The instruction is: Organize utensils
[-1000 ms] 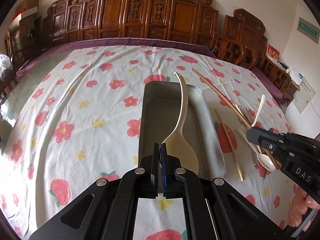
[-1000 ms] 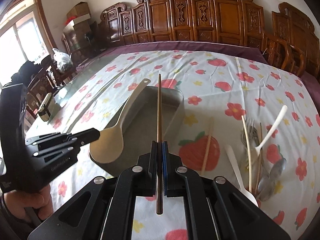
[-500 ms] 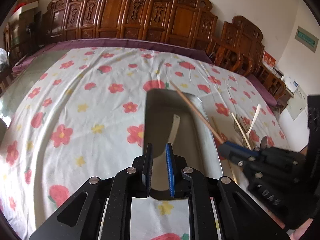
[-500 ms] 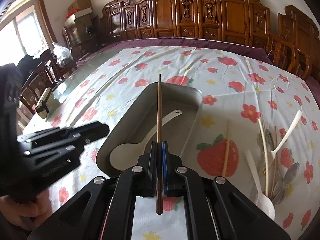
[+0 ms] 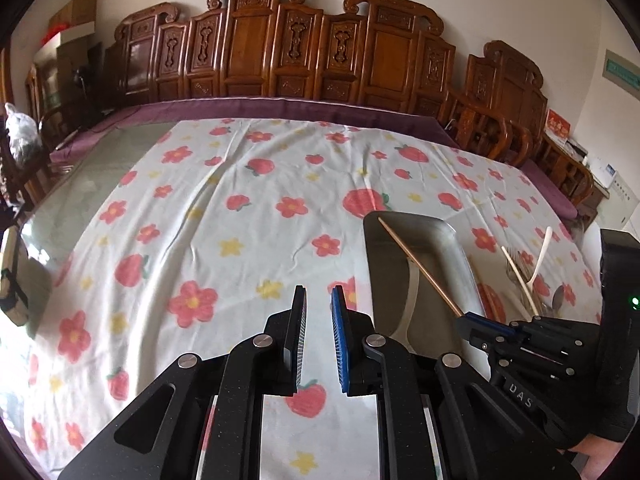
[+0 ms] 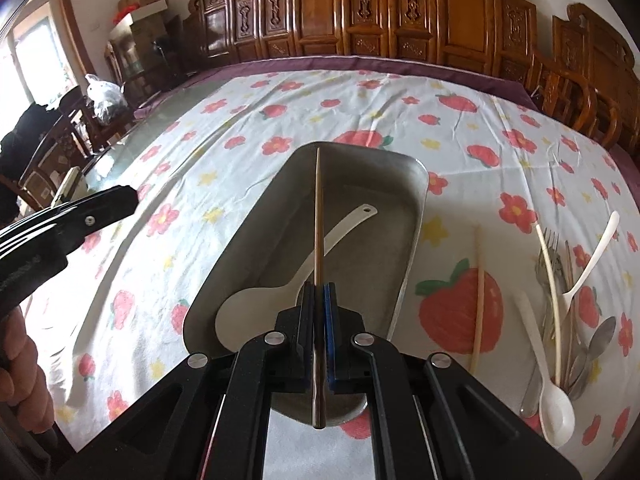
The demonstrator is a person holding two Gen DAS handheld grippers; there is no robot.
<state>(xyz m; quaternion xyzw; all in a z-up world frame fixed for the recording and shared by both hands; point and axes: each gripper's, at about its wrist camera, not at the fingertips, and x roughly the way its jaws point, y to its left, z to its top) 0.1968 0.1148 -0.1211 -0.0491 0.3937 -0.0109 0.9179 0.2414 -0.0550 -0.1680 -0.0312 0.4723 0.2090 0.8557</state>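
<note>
Rice paddle (image 6: 280, 292) now lies in tray (image 6: 404, 248), left gripper (image 5: 318, 332) jaws parted empty; right gripper (image 6: 319, 320) clamps chopstick (image 6: 318, 216).

White letters "DAS" stand on the black body of the right gripper (image 5: 466, 317) in the left wrist view. Other signs and labels are too blurred to read.

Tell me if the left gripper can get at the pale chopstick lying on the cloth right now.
Probably not directly: the left gripper is open, but the right gripper and metal tray lie between it and the pale chopstick.
</note>
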